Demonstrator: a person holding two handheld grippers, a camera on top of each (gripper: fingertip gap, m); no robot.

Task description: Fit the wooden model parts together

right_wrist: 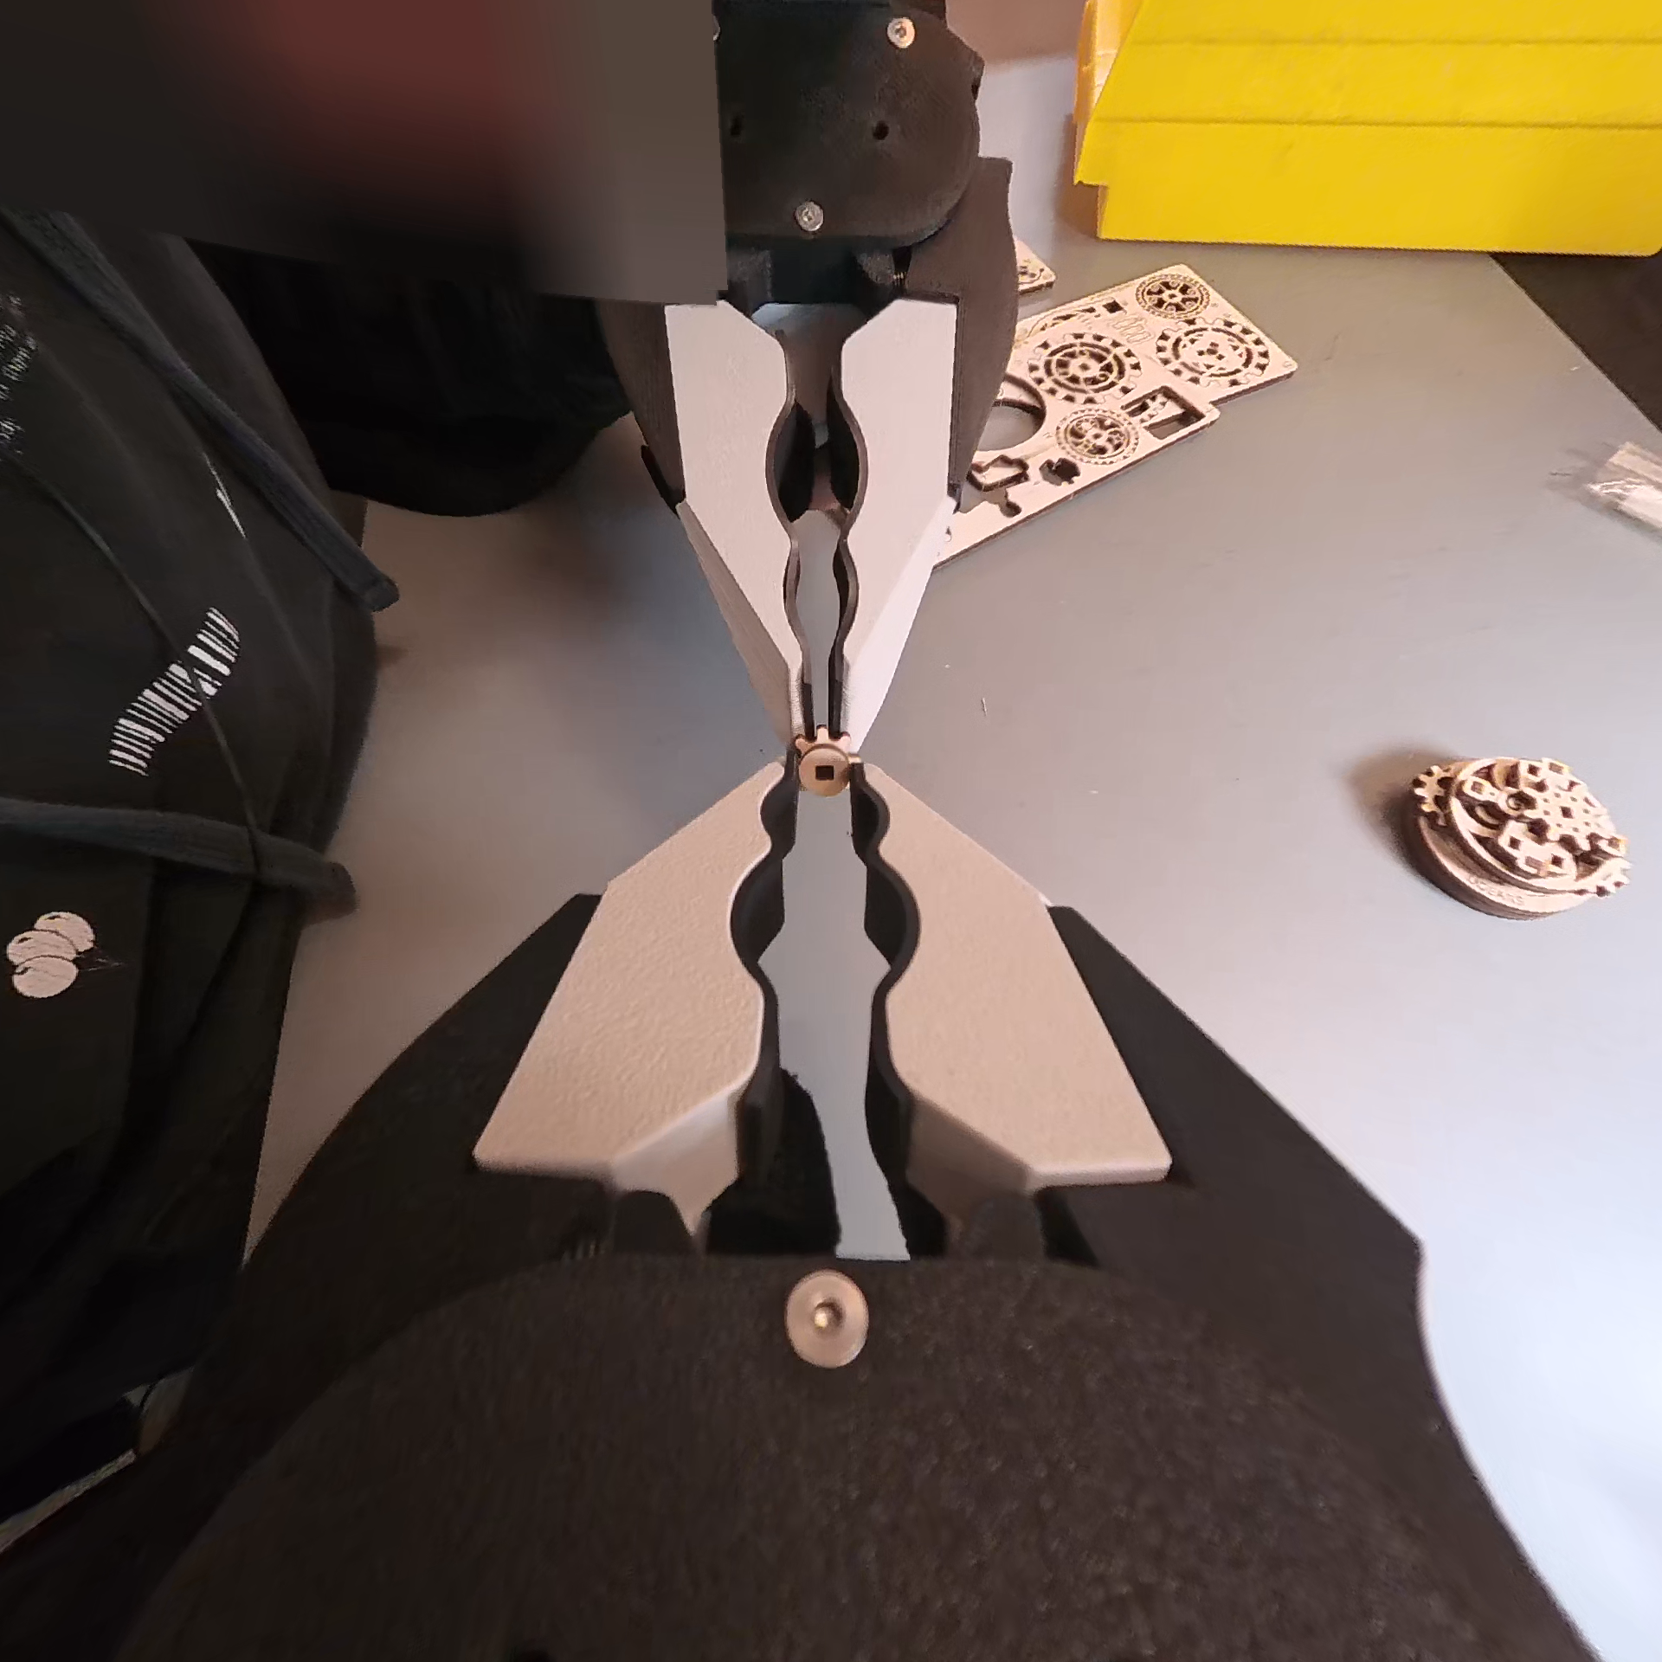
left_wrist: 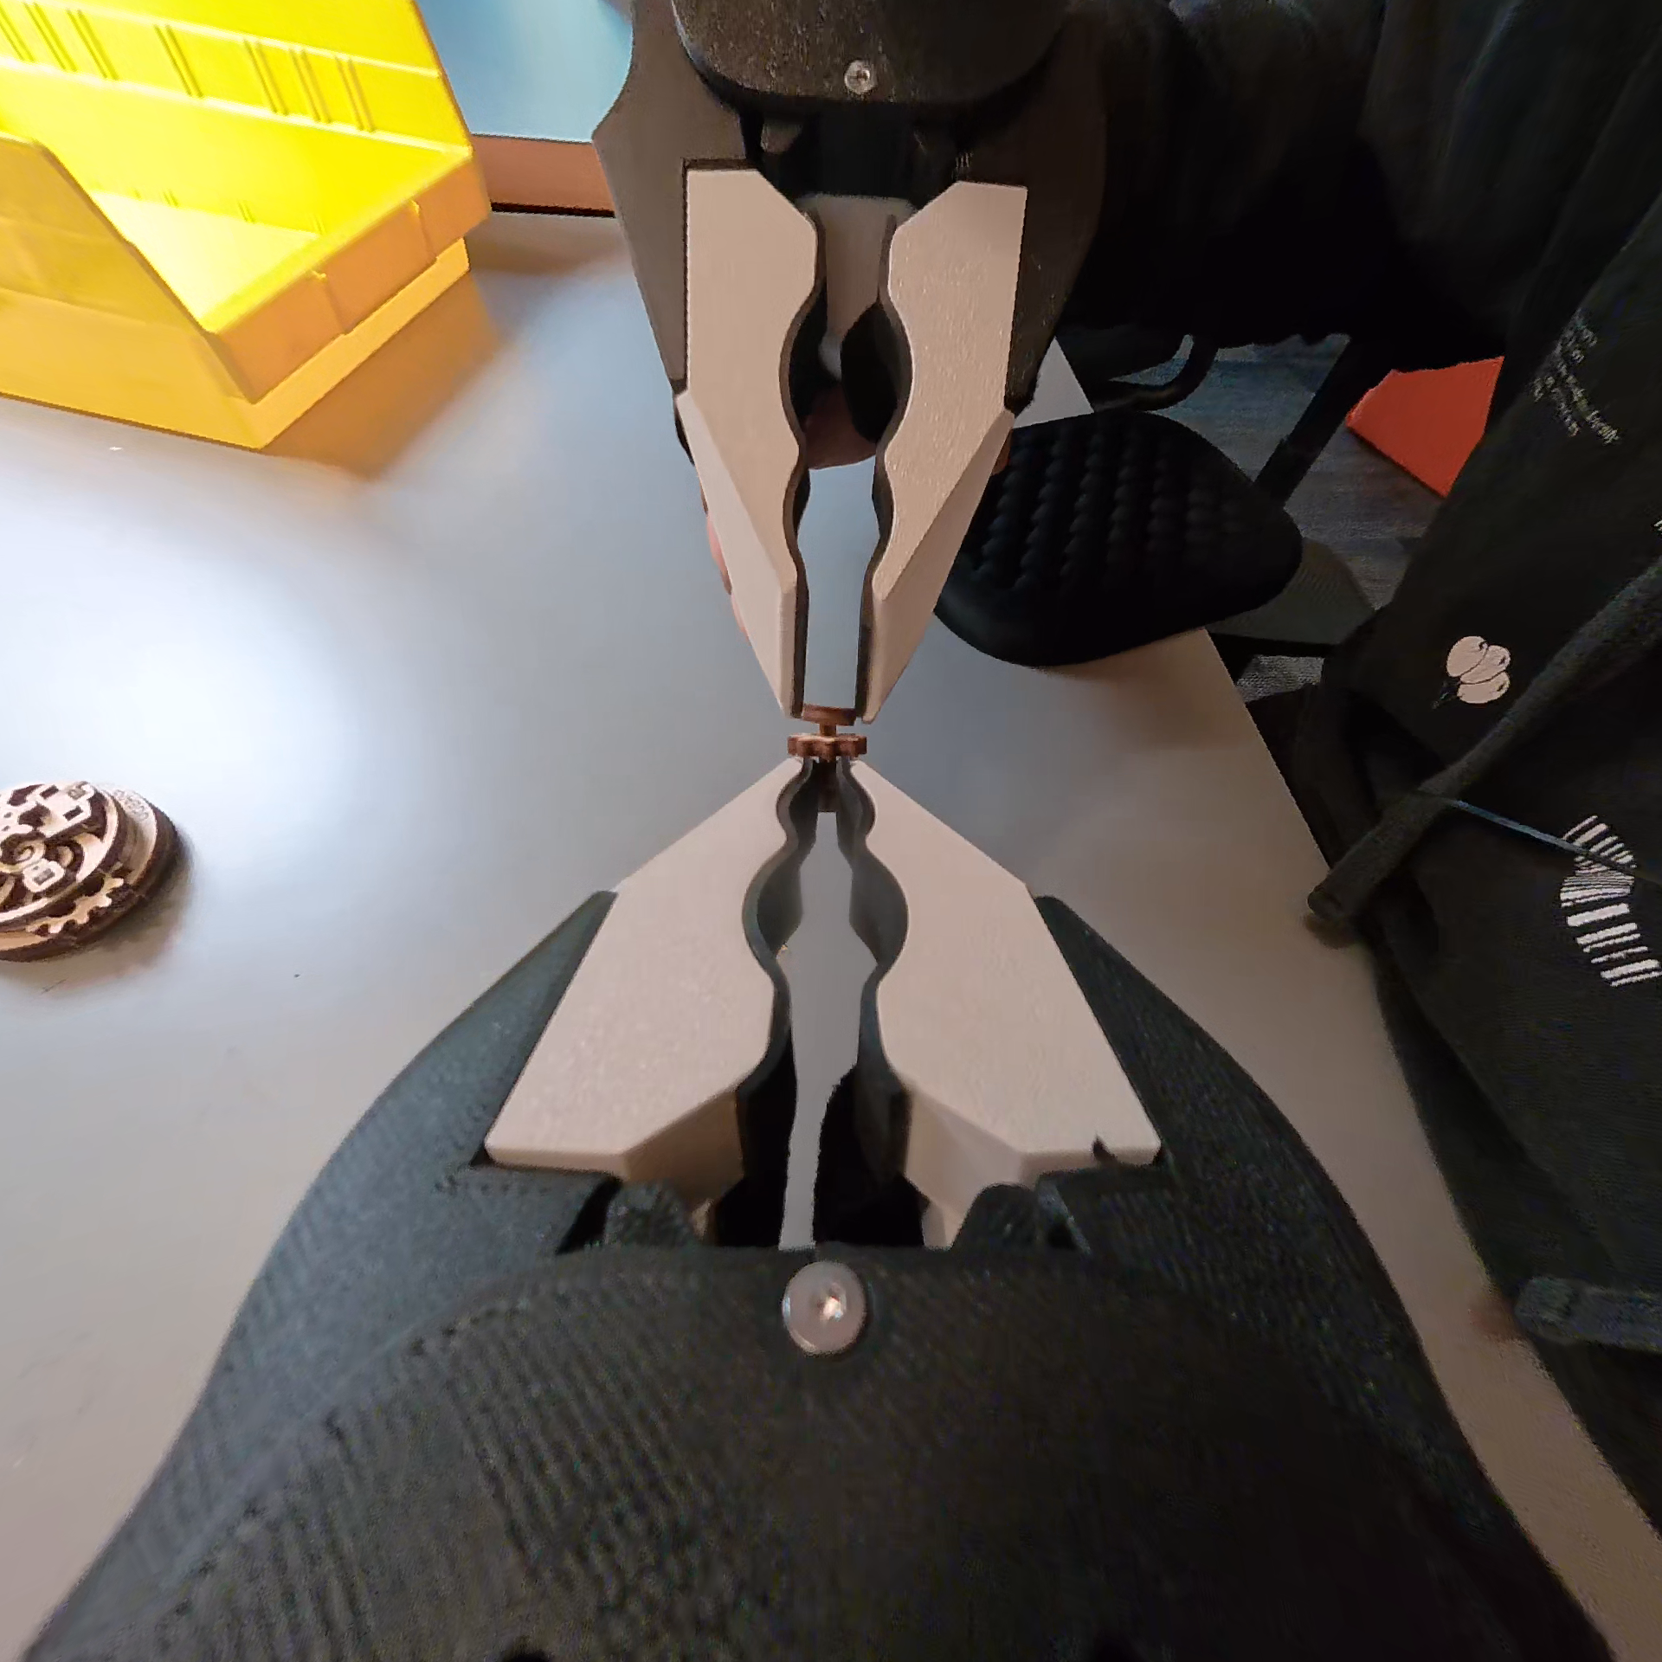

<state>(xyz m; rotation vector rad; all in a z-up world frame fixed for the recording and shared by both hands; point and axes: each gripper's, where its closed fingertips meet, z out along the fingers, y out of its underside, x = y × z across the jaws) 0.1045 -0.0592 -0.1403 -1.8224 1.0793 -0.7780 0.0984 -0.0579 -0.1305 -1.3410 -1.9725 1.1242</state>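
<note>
My left gripper (left_wrist: 823,772) is shut on a small wooden gear (left_wrist: 826,745), gripping it by a short stem between its tips. My right gripper (right_wrist: 826,775) is shut on a small round wooden disc (right_wrist: 826,772) with a square hole. The two grippers meet tip to tip above the grey table (left_wrist: 360,629). In the left wrist view the right gripper (left_wrist: 827,710) comes from the top and holds the disc (left_wrist: 827,713) just above the gear. In the right wrist view the left gripper (right_wrist: 823,730) holds the gear (right_wrist: 823,740) right against the disc.
Yellow bins (left_wrist: 225,225) (right_wrist: 1367,117) stand at the table's back. A round assembled wooden gear model (left_wrist: 72,863) (right_wrist: 1520,836) lies on the table. Laser-cut wooden sheets (right_wrist: 1142,378) lie behind the left gripper. A black bag (left_wrist: 1529,854) and a black chair seat (left_wrist: 1115,540) are off the table edge. Only a small space, under 4 cm, lies between the two pairs of fingers. Both grippers' tips are roughly 20 cm from the round assembled wooden gear model (left_wrist: 72,863). It is also in sight in the right wrist view (right_wrist: 1470,807).
</note>
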